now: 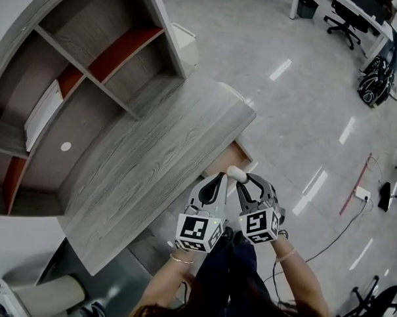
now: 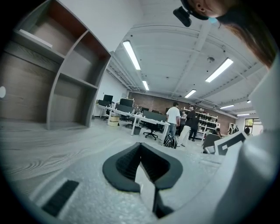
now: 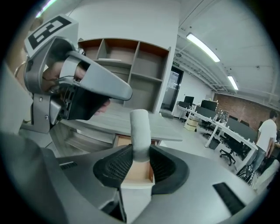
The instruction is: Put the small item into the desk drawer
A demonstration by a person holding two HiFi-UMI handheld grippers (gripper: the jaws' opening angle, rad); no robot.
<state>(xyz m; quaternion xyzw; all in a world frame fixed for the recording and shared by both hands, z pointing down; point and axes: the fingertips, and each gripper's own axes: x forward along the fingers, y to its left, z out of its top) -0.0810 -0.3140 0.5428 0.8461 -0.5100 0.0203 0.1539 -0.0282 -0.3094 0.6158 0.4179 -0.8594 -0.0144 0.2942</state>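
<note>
Head view: the left claw point(image 1: 218, 180) and right claw point(image 1: 242, 181) hang side by side past the desk point(image 1: 152, 159) edge, over the open drawer point(image 1: 233, 155).
Left gripper view: the left claw is clenched and empty.
Right gripper view: the right claw grasps the small white item point(image 3: 140, 131) upright above the drawer.

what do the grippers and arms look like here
Both the left gripper and right gripper are grey with black ribbed pads, each carrying a cube of black-and-white square markers. No sleeves show; a thin gold bangle on the left wrist, a thin bracelet on the right.
</note>
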